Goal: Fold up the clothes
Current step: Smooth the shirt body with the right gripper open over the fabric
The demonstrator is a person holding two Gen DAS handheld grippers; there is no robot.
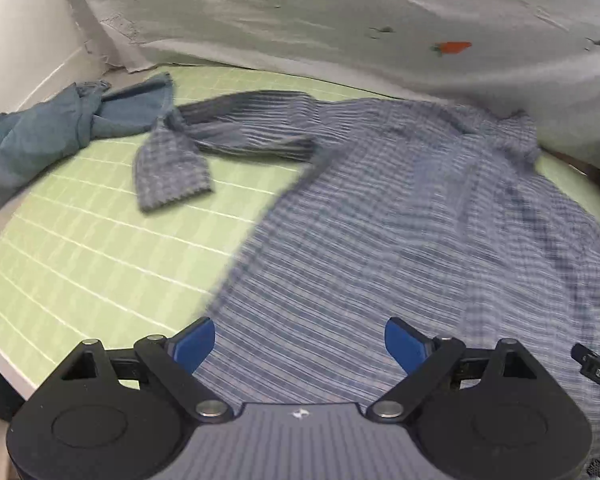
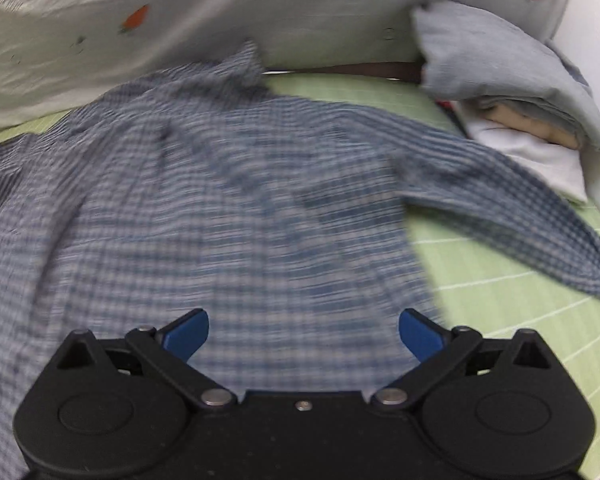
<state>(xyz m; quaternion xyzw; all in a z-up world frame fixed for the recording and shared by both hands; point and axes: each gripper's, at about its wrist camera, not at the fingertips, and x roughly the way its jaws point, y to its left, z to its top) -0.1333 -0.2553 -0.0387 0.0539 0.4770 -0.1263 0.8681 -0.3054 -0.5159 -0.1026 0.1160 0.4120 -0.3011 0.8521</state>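
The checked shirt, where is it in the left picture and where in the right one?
Left wrist view: the checked shirt fills the middle and right, one sleeve stretching left.
Right wrist view: the checked shirt fills the middle and left, one sleeve stretching right.
Shared landmark: the white cloth with an orange carrot print behind the shirt in both.

a green gridded mat (image 1: pixel 80 248) covers the surface; a white wall (image 1: pixel 16 40) rises left; a pale carrot-print cloth (image 1: pixel 340 20) hangs behind
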